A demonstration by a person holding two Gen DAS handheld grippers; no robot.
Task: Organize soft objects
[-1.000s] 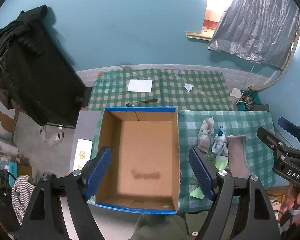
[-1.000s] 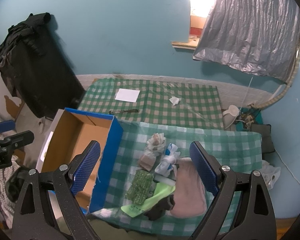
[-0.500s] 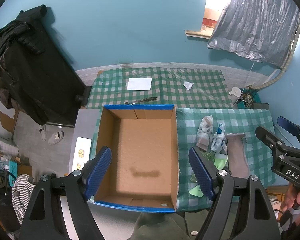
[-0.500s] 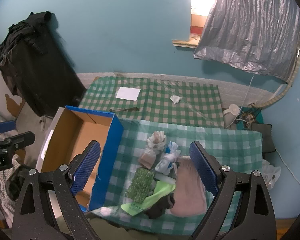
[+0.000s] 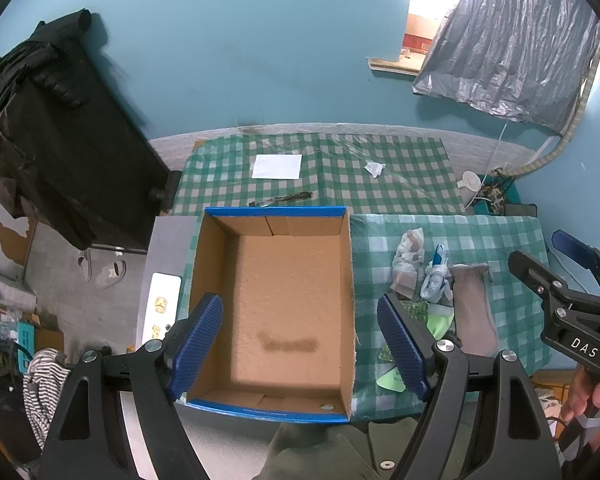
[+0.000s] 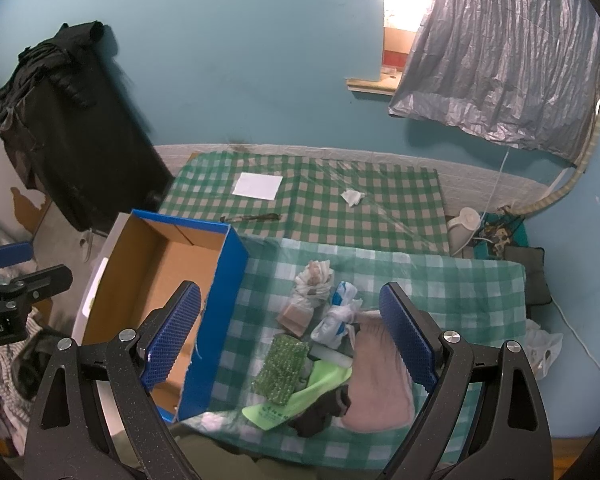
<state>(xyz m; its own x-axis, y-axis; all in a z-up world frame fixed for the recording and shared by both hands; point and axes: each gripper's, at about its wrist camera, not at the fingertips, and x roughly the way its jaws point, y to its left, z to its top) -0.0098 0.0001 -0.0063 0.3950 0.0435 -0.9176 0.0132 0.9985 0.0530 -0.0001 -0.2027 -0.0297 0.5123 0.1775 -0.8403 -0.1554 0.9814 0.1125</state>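
Note:
An empty cardboard box with blue outer walls (image 5: 284,304) (image 6: 224,312) sits on the green checked cloth. My left gripper (image 5: 300,344) hovers open above the box. To the box's right lies a heap of soft things: a pink cloth (image 6: 380,376) (image 5: 472,308), a green beaded pad (image 6: 282,368), a light green cloth (image 6: 300,396), a dark sock (image 6: 320,408), a white and blue plastic bag (image 6: 338,316) (image 5: 434,280) and a knotted bag (image 6: 314,280) (image 5: 410,248). Open and empty, my right gripper (image 6: 296,340) hangs above that heap.
A second checked table behind holds a white paper sheet (image 5: 277,166), a crumpled tissue (image 5: 374,168) and a dark thin tool (image 5: 284,199). Black clothing (image 5: 52,128) hangs at the left. A grey plastic sheet (image 5: 508,48) covers the window. Clutter lies on the floor.
Both views have drifted slightly; the box and the heap sit a little higher in frame. Nothing was taken hold of, and both grippers stay open.

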